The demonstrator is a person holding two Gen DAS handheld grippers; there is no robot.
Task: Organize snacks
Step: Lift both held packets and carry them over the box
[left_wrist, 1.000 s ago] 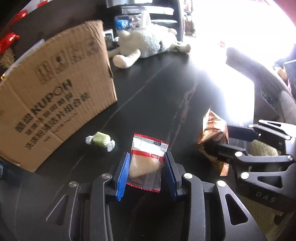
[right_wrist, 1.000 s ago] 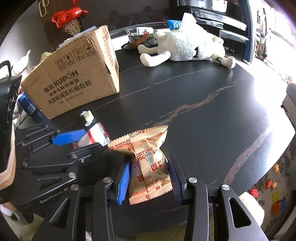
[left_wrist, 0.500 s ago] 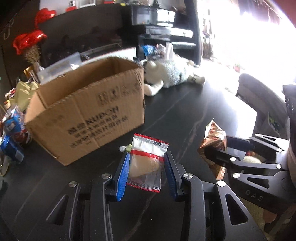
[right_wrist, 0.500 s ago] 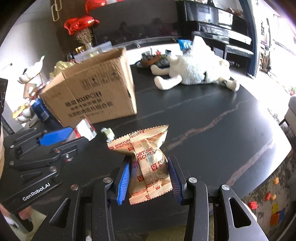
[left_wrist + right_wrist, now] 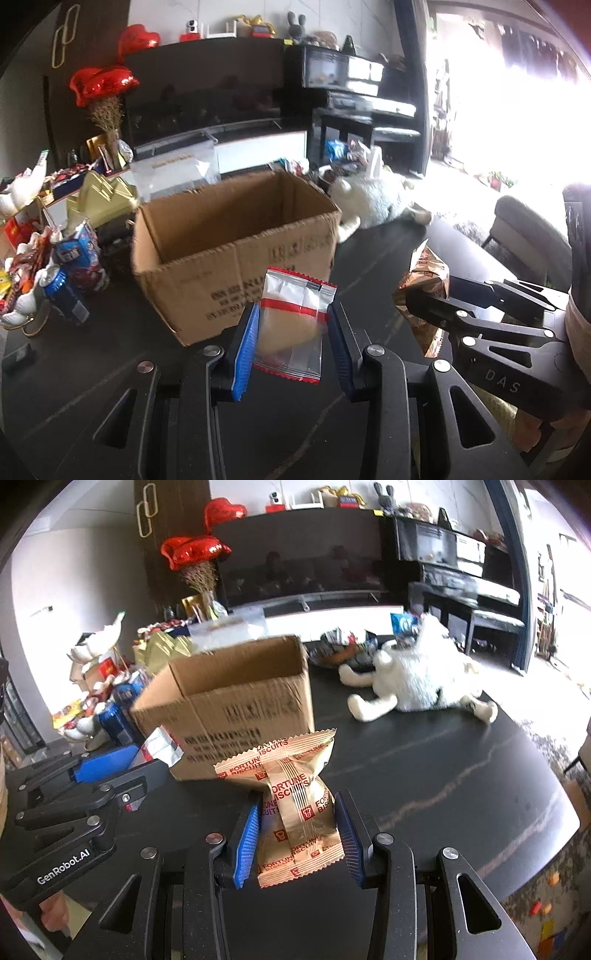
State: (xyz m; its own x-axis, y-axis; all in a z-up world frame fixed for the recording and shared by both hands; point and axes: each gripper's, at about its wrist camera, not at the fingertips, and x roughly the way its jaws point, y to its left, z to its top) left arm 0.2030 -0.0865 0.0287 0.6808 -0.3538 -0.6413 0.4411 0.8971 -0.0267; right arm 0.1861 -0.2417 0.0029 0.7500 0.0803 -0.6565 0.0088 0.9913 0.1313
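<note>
My left gripper (image 5: 291, 325) is shut on a clear snack packet with red trim (image 5: 291, 325), held above the black table in front of the open cardboard box (image 5: 236, 254). My right gripper (image 5: 299, 812) is shut on a tan fortune biscuits packet (image 5: 295, 812), held up to the right of the box (image 5: 236, 705). In the left wrist view the right gripper (image 5: 436, 306) and its packet (image 5: 424, 280) show at the right. In the right wrist view the left gripper (image 5: 147, 757) and its packet (image 5: 160, 744) show at the left. The box's inside looks empty from here.
A white plush toy (image 5: 421, 679) lies on the black table (image 5: 443, 775) behind and right of the box. Snack bags and cans (image 5: 55, 269) crowd the table left of the box. A bowl of snacks (image 5: 343, 650) stands at the back. The table edge curves at right.
Both grippers have risen with their packets, so the box's open top now shows. The green wrapped candy on the table has dropped out of sight.
</note>
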